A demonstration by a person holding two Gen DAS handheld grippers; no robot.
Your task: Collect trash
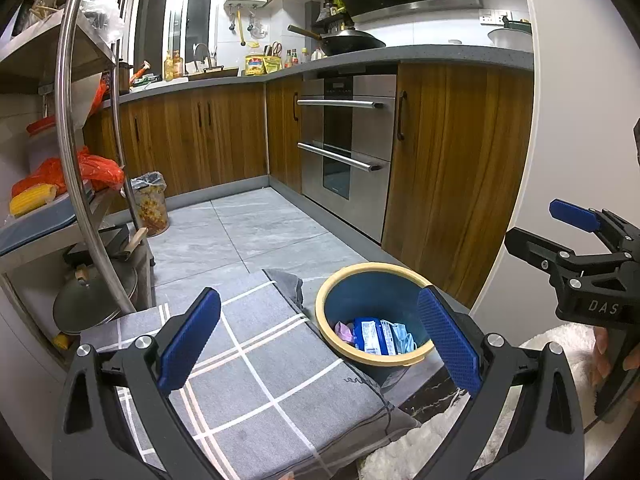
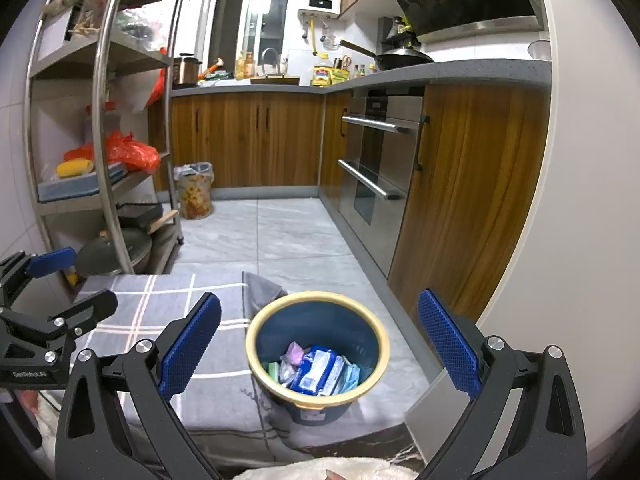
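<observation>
A blue trash bin with a yellow rim [image 1: 372, 267] [image 2: 316, 295] stands on the kitchen floor beside a grey checked mat [image 1: 248, 352] [image 2: 160, 312]. Inside it lie a blue-white packet [image 2: 320, 372], a pink wrapper [image 2: 294, 354] and a light blue mask [image 2: 350, 376]. My left gripper [image 1: 320, 344] [image 2: 76, 284] hangs open over the mat, left of the bin, holding nothing. My right gripper [image 2: 320, 348] [image 1: 548, 228] is open and empty too, its fingers framing the bin from above.
A steel shelf rack [image 2: 100, 140] with pots and an orange bag stands on the left. A second bin with a plastic liner [image 2: 194, 190] sits by the wooden cabinets [image 2: 248, 140]. An oven [image 2: 376, 160] is on the right. White fluffy fabric [image 1: 560, 344] lies at the near edge.
</observation>
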